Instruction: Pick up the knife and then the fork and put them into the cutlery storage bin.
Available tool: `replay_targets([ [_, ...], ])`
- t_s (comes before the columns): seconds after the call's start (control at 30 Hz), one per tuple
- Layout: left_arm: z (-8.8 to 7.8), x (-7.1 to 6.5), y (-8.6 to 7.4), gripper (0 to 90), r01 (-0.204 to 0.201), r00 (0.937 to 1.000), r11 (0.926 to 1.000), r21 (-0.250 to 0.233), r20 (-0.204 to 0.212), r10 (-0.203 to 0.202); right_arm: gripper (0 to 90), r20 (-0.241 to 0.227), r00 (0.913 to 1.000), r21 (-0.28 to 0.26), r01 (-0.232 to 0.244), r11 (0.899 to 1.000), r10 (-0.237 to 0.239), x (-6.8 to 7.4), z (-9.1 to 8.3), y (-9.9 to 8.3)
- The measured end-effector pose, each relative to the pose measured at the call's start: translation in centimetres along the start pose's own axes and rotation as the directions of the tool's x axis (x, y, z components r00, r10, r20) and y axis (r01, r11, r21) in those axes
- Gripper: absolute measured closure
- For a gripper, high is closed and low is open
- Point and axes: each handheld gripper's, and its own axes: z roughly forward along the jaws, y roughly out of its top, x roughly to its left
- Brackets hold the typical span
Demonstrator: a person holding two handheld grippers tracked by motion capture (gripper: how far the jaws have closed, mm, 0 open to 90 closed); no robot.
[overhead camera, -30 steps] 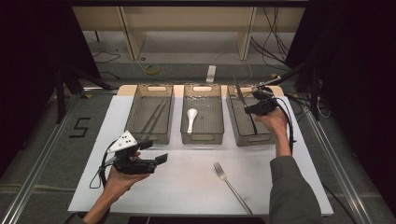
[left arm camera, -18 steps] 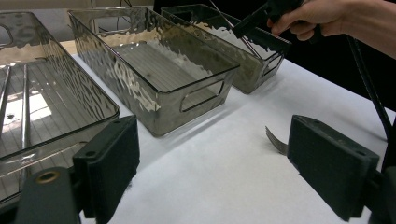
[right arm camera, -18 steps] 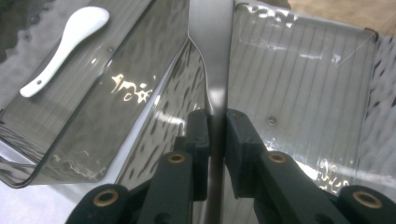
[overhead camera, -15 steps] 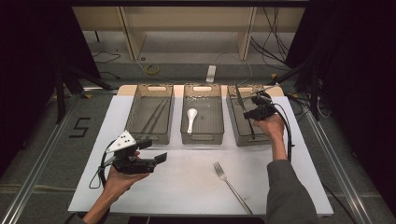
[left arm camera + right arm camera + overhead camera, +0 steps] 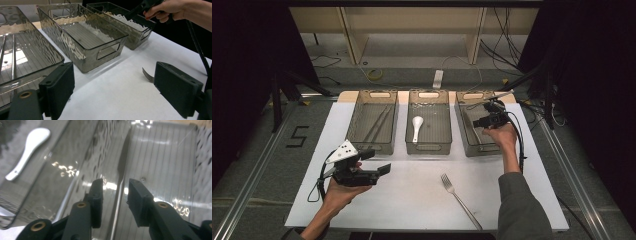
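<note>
Right gripper view shows your right gripper (image 5: pixel 115 192), jaws just spread, probably releasing the knife (image 5: pixel 122 167) into the right bin (image 5: pixel 467 132); next, withdraw and fetch the fork (image 5: pixel 459 197) nearer you.

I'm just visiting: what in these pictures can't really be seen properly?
- Knife in the right bin: its near end is cut off by the bottom edge of the right gripper view.
- Fork: the left gripper's jaw hides its handle in the left gripper view.
- Chopsticks in the left bin: too thin and dim in the high view to count surely.
</note>
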Motion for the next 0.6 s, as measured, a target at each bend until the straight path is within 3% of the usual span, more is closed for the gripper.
replay_targets([
  [0.33,0.0,0.0,0.0,16.4,0.000,1.0000,1.0000,0.004,-0.003,0.000,45.4,-0.056,0.9933,-0.032,0.100,0.994,-0.102,1.6,-2.3,-0.3],
  [0.47,0.0,0.1,0.0,16.3,-0.001,1.0000,1.0000,0.003,-0.001,0.001,36.3,-0.081,0.9822,-0.035,0.167,0.985,-0.170,3.2,-3.4,-0.9],
  [0.6,0.0,0.1,0.0,16.3,0.001,1.0000,1.0000,-0.002,-0.001,-0.001,34.7,-0.106,0.9658,-0.064,0.231,0.971,-0.237,4.8,-4.6,-2.4],
])
